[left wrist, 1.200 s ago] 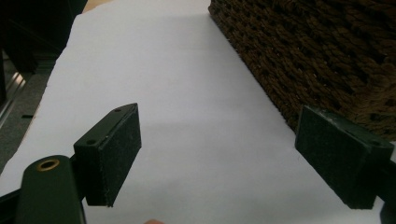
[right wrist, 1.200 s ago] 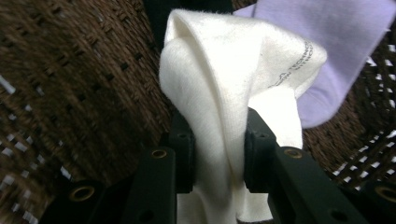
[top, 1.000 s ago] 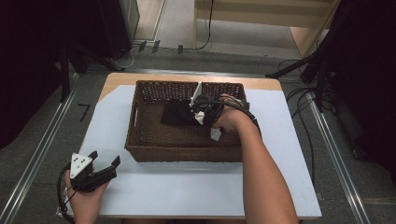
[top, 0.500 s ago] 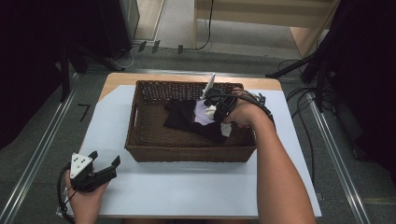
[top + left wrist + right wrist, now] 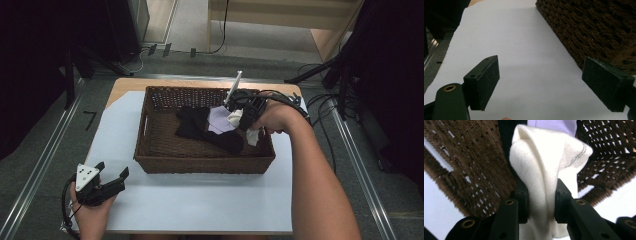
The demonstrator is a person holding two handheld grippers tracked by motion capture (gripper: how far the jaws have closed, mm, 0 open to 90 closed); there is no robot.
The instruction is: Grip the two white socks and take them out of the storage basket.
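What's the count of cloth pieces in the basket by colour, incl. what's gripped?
White knitted cloth, pinched in the right gripper: 1
Black cloth lying in the brown woven wicker basket: 1
Pale purple cloth on the black one: 1
Total: 3 pieces that I can tell apart; anything under them is hidden.

You see a soft, fuzzy white cloth (image 5: 544, 167), a rough brown woven basket (image 5: 205, 162), smooth matt white paper (image 5: 200, 200) on the bench, and dull black jaws.
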